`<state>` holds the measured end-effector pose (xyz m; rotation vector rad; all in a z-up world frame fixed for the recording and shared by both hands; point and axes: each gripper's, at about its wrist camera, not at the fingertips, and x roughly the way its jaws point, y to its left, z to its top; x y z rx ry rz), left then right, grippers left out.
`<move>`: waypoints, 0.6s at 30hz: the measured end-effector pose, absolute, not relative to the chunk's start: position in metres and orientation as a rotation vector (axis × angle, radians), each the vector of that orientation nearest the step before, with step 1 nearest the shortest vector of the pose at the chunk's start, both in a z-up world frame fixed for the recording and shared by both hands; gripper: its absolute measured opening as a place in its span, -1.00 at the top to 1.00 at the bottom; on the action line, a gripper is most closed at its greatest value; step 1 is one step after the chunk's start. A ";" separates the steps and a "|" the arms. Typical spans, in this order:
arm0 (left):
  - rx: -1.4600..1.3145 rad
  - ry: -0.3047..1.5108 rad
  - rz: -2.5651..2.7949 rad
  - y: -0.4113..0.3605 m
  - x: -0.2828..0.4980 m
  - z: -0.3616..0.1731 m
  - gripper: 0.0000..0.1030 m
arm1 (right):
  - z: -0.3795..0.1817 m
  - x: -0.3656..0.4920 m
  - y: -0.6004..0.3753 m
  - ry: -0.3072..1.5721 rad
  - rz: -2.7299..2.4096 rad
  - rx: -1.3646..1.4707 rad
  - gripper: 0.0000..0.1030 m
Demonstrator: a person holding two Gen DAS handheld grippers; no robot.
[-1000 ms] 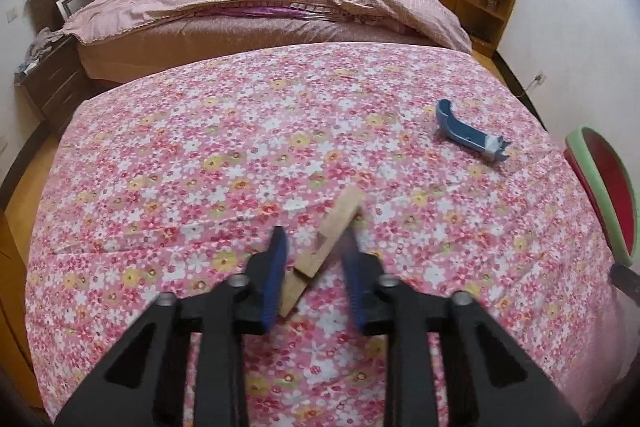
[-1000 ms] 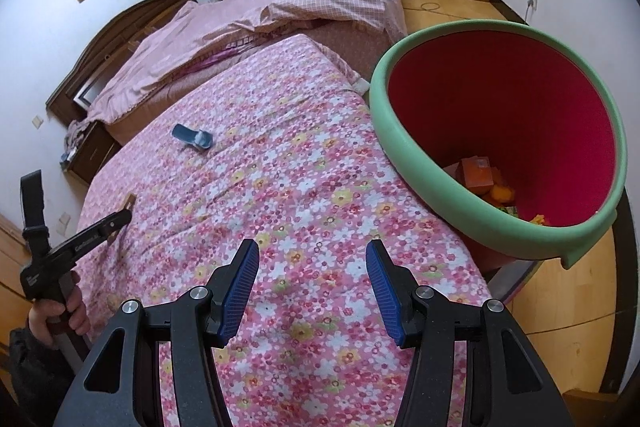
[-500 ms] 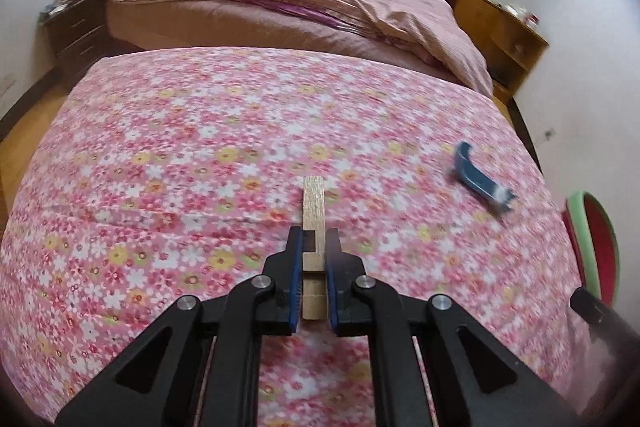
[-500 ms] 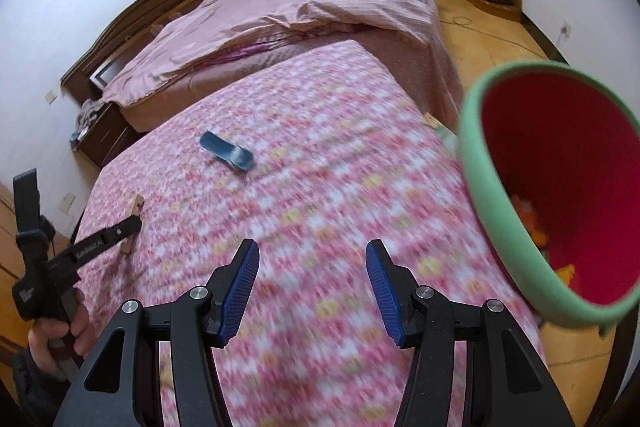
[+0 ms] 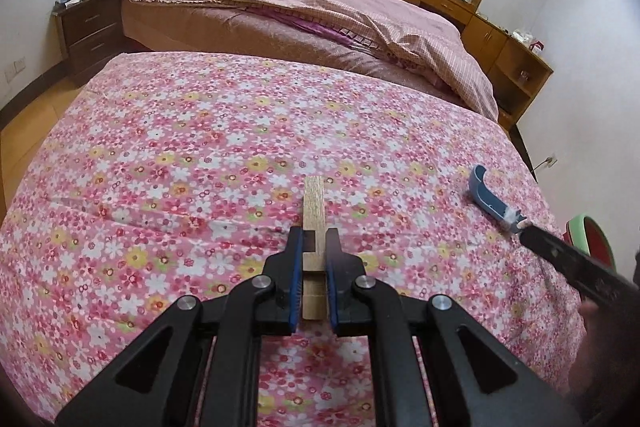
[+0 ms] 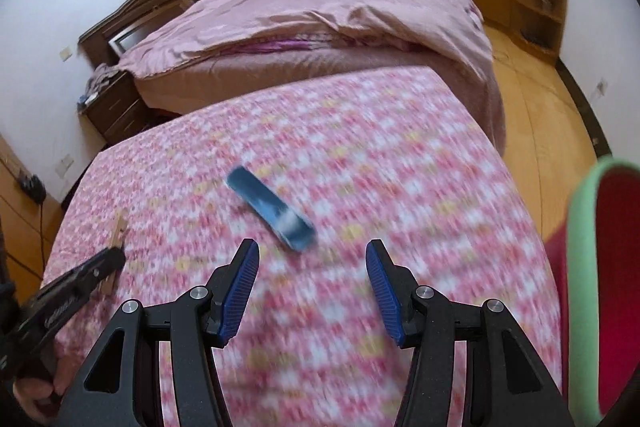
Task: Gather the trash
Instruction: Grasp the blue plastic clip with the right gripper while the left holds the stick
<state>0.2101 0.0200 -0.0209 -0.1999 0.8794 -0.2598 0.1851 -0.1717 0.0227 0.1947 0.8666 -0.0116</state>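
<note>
On the floral cloth (image 5: 160,167), left gripper (image 5: 313,279) clamps wooden strip (image 5: 313,199); right gripper (image 6: 312,291) gapes empty.

The left gripper (image 5: 313,269) is a black frame of angular arms with triangular cut-outs, joined by round silver screws. Its two fingers end in blue ribbed pads (image 5: 295,279). The right gripper (image 6: 312,291) has the same build: black arms, silver pivot screws and blue ridged pads (image 6: 239,291) on each finger. Seen from the right wrist view, the side of the left gripper carries small white lettering, too blurred to read.
</note>
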 end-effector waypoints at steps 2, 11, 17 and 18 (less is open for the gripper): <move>-0.204 0.879 -0.260 0.019 0.206 -0.019 0.82 | 0.021 0.195 -0.166 0.867 0.010 0.178 -0.11; -0.206 0.880 -0.258 0.020 0.208 -0.020 0.82 | 0.008 0.207 -0.158 0.888 0.000 0.170 0.10; -0.218 0.881 -0.262 0.018 0.210 -0.020 0.82 | 0.006 0.196 -0.165 0.870 -0.051 0.194 0.57; -0.218 0.881 -0.262 0.017 0.210 -0.020 0.82 | 0.006 0.193 -0.167 0.867 -0.047 0.209 0.58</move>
